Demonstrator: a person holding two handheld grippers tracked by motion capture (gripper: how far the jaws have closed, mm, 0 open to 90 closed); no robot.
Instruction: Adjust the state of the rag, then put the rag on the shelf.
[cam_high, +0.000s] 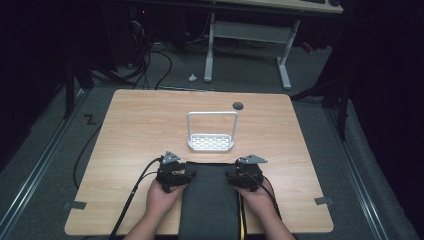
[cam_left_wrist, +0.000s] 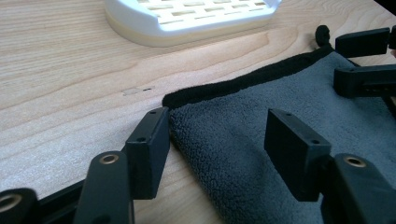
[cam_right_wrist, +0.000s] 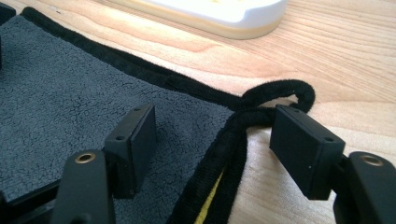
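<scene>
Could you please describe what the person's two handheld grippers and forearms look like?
Both the left gripper and the right gripper are black, each topped by a grey three-cornered plate and trailing a black cable toward the person. Their jaws end in flat rectangular black pads with small screw holes and brass-coloured pivots. The forearms are bare, with no sleeves visible.

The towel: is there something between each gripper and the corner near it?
Nothing visible. The left gripper and right gripper each stand open astride a far corner of the towel, jaws at its edge.

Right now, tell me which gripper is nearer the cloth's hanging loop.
Right. The right gripper straddles the towel corner beside the loop; the left gripper sits at the opposite far corner.
</scene>
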